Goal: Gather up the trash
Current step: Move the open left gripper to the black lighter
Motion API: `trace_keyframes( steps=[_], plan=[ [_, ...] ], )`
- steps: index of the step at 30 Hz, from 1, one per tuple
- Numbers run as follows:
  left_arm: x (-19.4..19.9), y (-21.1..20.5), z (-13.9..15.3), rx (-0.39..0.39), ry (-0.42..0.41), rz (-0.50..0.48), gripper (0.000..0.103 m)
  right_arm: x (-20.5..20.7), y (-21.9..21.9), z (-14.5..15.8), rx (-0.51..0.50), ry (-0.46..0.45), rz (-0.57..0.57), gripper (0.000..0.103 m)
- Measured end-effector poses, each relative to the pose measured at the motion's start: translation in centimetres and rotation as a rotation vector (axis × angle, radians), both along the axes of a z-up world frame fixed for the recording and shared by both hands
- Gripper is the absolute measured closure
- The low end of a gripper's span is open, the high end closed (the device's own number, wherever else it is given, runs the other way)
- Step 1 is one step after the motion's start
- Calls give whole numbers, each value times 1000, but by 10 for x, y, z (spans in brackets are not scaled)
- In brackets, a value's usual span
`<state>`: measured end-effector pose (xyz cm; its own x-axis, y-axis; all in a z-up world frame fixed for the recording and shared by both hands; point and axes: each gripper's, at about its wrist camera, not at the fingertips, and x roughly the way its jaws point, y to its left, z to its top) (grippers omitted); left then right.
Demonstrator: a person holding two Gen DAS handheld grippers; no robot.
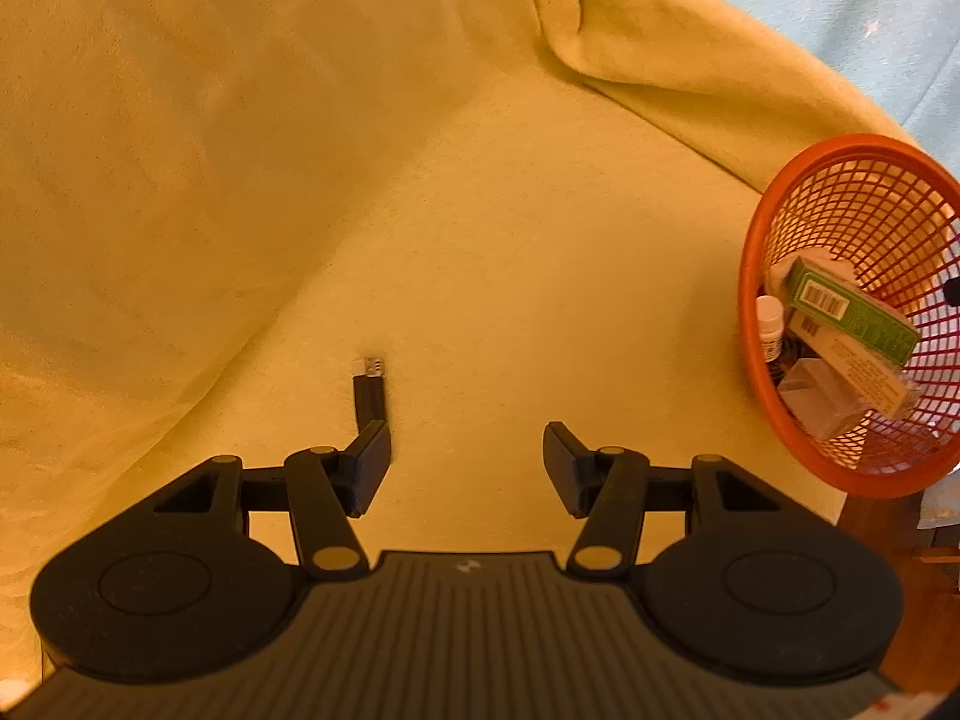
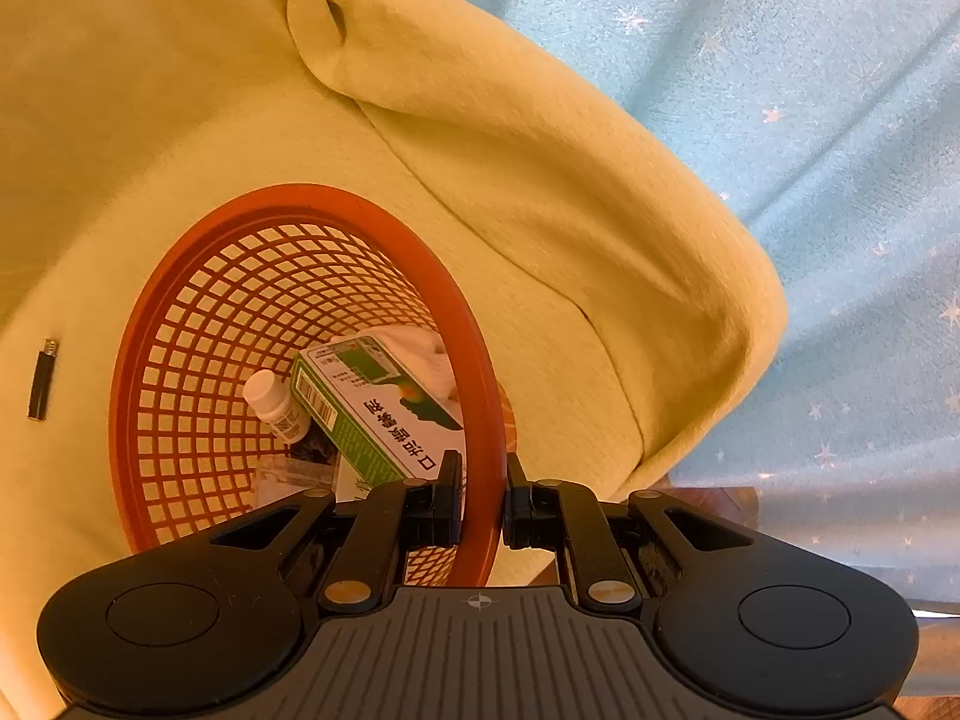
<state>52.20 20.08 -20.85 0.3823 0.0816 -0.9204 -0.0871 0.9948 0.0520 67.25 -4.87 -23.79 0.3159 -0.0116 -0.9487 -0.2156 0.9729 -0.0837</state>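
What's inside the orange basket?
Inside the orange basket lie a green box, a small white bottle, something clear and something white. The box covers whatever is below it. The right claw grips the rim.

The blanket (image 1: 420, 210) is soft, matt yellow fleece. The basket (image 2: 480, 360) is smooth orange plastic mesh with a slight sheen. In it, the box (image 2: 372, 414) is printed card and the bottle (image 2: 273, 399) white plastic. The stick (image 1: 369, 396) at lower centre is matt black with a metal tip. At upper right, the curtain (image 2: 780, 90) is pale blue cloth.
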Motion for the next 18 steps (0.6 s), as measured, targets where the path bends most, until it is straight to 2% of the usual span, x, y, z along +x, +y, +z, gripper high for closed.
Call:
trace_keyframes(
  steps=[12,18],
  plan=[
    [2,28,-28,35,-18,54,52,1,0,2,9,0,2,94],
    [11,40,-50,60,-9,50,58,2,2,3,12,-4,6,94]
  ],
)
